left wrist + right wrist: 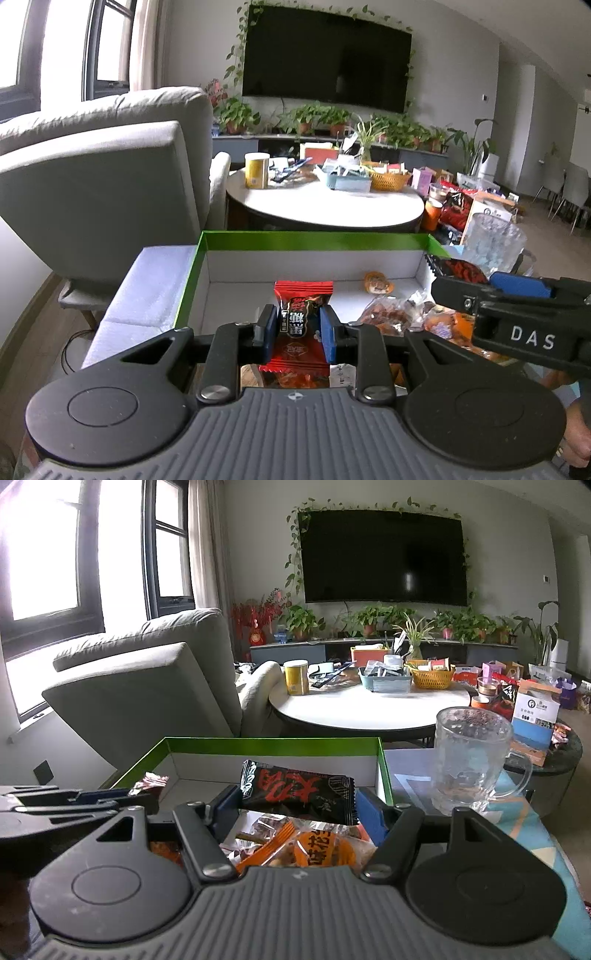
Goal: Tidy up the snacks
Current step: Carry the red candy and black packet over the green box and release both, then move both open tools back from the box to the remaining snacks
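My left gripper (298, 322) is shut on a red snack packet (303, 291), held upright over the near edge of a green-rimmed white box (314, 237). My right gripper (295, 803) is shut on a black packet with red characters (295, 788), held over the box's right side. Below both grippers lies a pile of wrapped snacks (314, 845), and a small orange snack (376, 282) sits by the box's back wall. In the left wrist view the right gripper (443, 284) reaches in from the right. In the right wrist view the left gripper (144, 795) shows at the left.
A glass mug (469, 764) stands just right of the box (273, 744) on a patterned cloth. A grey armchair (103, 173) is behind on the left. A round table (325, 206) crowded with a yellow can, baskets and boxes stands beyond.
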`<action>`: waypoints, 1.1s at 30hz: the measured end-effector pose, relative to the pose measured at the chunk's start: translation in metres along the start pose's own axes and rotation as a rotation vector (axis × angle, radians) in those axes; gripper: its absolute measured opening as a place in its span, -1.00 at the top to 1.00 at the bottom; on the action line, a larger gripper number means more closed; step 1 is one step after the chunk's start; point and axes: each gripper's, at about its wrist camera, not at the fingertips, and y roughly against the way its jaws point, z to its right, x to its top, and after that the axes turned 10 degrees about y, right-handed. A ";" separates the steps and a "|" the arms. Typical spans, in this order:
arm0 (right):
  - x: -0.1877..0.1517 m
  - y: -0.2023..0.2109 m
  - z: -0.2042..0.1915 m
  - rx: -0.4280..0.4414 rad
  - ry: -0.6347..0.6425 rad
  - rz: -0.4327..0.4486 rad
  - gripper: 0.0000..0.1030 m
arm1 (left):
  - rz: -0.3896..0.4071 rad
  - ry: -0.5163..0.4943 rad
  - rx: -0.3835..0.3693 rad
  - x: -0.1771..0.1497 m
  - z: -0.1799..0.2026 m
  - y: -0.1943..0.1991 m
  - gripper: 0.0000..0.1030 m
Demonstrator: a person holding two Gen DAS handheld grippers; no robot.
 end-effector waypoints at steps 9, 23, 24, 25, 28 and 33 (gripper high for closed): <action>0.001 -0.015 0.007 -0.007 -0.008 -0.028 -0.13 | -0.030 -0.010 0.019 -0.001 0.003 -0.017 0.52; -0.017 -0.009 0.019 0.058 -0.048 -0.089 -0.14 | -0.044 -0.025 0.055 -0.008 0.004 -0.006 0.31; -0.017 -0.006 0.020 0.066 -0.050 -0.084 -0.14 | -0.043 -0.022 0.053 -0.008 0.004 -0.003 0.31; -0.018 -0.003 0.020 0.071 -0.048 -0.081 -0.14 | -0.042 -0.020 0.047 -0.009 0.004 0.001 0.31; -0.022 0.008 0.019 0.086 -0.037 -0.069 -0.14 | -0.041 -0.026 0.023 -0.013 0.006 0.013 0.31; -0.032 0.032 0.018 0.110 0.010 -0.026 -0.14 | -0.040 -0.058 -0.021 -0.023 0.014 0.034 0.30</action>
